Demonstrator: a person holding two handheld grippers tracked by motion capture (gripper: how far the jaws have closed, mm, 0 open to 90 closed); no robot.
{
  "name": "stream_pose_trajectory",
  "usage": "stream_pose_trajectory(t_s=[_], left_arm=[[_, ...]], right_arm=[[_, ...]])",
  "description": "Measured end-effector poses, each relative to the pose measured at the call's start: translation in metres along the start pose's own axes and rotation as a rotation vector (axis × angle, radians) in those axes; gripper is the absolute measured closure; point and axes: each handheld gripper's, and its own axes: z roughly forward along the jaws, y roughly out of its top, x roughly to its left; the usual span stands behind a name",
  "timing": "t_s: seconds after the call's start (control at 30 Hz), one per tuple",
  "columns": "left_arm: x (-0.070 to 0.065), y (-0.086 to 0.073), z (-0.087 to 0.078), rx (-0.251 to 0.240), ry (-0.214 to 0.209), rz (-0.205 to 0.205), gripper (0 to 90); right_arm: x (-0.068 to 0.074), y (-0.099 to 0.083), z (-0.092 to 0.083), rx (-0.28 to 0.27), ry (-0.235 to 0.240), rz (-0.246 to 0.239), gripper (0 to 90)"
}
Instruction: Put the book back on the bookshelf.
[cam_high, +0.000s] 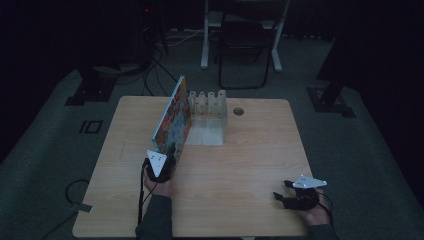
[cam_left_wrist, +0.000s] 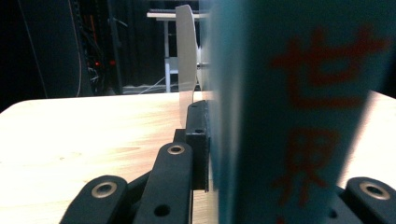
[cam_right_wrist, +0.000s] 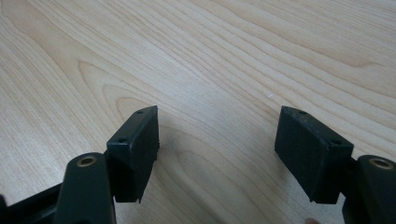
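Left tongs (cam_high: 159, 167) clamped on the lower near corner of a book (cam_high: 172, 120), jaws pressed flat against its covers. In the left gripper view: teal spine (cam_left_wrist: 299, 112) with red characters, blurred by closeness, top and bottom cut off by the frame. Book standing on edge on the surface (cam_high: 240, 165), leaning, colourful cover facing right, cover picture too dim to make out. Just beyond the book, touching or nearly so: a pale, translucent plastic rack (cam_high: 207, 117) with upright dividers and a flat base, its left end hidden behind the book; one smooth rounded divider (cam_left_wrist: 187, 60) poking past the spine in the left gripper view.

Right tongs (cam_right_wrist: 217, 154) spread wide, nothing between, matte black blocky pads with small screw holes, hovering low over bare light wood with flowing grain. Seen from above near the right front corner (cam_high: 295, 192), well apart from book and rack. Room beyond dark; chair and stand legs barely readable.
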Motion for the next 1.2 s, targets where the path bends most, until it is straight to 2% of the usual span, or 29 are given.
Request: stream_pose_trajectory(t_s=[0.43,0.57,0.83,0.93,1.1,1.2], left_arm=[[0.005,-0.002,0.0,0.002,-0.022,0.03,75.3],[0.004,-0.003,0.0,0.003,-0.033,0.039,70.3],[0.005,-0.002,-0.003,-0.011,-0.028,0.027,51.3],[0.006,-0.001,-0.006,-0.011,-0.041,0.026,46.1],[0.007,0.002,-0.01,0.011,-0.1,0.017,40.9],[0.008,0.003,-0.014,0.024,-0.119,0.02,38.7]], right_arm=[[0.0,0.0,0.0,0.001,-0.002,-0.002,30.1],[0.0,0.0,0.0,0.001,-0.001,0.0,30.1],[0.0,0.0,0.0,0.001,-0.001,0.0,30.1],[0.0,0.0,0.0,0.001,-0.001,0.0,30.1],[0.0,0.0,0.0,0.001,0.001,0.0,30.0],[0.0,0.0,0.0,0.001,0.001,0.0,30.0]])
